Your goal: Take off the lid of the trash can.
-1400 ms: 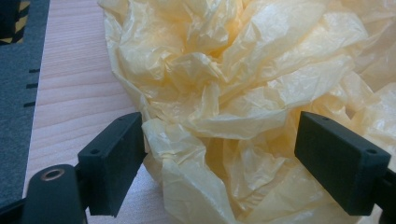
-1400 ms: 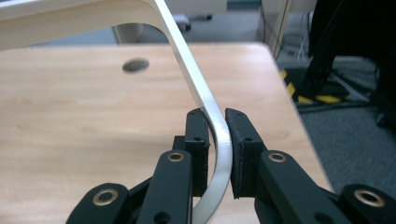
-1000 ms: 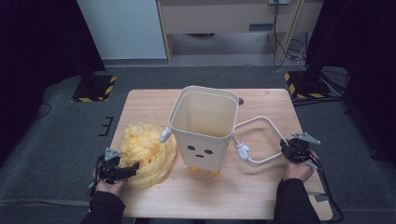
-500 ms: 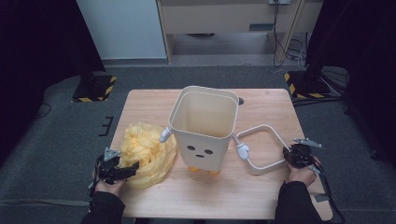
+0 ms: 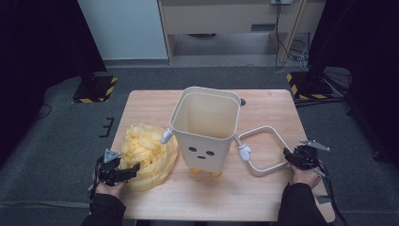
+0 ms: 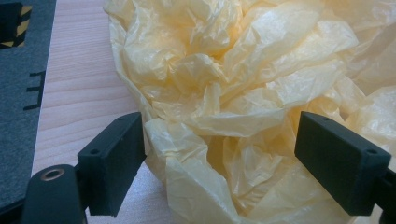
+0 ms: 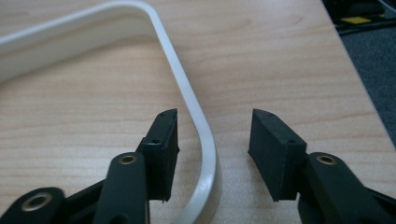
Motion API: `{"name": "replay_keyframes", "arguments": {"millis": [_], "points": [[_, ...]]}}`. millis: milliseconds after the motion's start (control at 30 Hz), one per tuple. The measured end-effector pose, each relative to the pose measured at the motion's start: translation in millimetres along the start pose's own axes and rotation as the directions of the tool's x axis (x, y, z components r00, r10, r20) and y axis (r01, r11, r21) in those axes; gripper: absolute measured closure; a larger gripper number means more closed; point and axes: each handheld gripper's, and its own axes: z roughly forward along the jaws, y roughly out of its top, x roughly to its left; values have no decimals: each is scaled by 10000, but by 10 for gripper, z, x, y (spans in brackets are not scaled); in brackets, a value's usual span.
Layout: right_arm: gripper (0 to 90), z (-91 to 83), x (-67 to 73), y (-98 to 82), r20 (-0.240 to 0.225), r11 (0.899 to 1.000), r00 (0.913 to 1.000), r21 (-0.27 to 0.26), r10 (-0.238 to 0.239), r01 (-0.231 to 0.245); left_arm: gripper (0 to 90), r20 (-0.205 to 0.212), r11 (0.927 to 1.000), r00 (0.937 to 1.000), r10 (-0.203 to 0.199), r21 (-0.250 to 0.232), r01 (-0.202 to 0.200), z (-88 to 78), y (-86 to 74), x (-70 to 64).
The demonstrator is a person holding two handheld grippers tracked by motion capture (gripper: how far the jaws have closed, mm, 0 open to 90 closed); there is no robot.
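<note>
1. Holding the crumpled yellow bag [image 6: 243,107] between spread jaws, the left gripper [image 5: 117,170] sits at the near left edge of the tabletop [image 5: 282,101]; its pads flank the plastic without visibly pinching it (the film bulges between them, loose).
2. At the near right, the right gripper [image 5: 295,157] has just been opening its jaws, which now stand apart with the white handle [image 7: 196,116] between them, no pad pressing on it.
3. Judging by this, the handle has been let down flat on the wood and released, while the bag is not yet in the bin [image 5: 204,127].
4. Both forearms come in low from the near edge, hands close to the tabletop, grippers aimed forward.
5. Farther back, the cream bin stands upright mid-table, empty, just beside the bag.
</note>
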Motion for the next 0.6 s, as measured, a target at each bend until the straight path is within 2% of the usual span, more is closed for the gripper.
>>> {"name": "replay_keyframes", "arguments": {"millis": [133, 300, 500, 600], "points": [[422, -69, 5, 54, 13, 9987, 10000, -503, -58, 59, 154, -18, 10000, 10000, 20, -45, -20, -10, 2, -5], [352, -162, 18, 115, -21, 9922, 9998, -1231, -179, 175, 154, -29, 9997, 10000, -11, -228, 11, -23, 4, -8], [277, -279, 72, 204, -235, 9733, 9993, -2284, -274, 213, 154, -9, 9986, 10000, -8, -528, 7, -67, 6, -20], [258, -347, 94, 243, -408, 9579, 9988, -2868, -256, 128, 154, -6, 9969, 9999, 138, -781, -138, -98, 19, -32]]}}
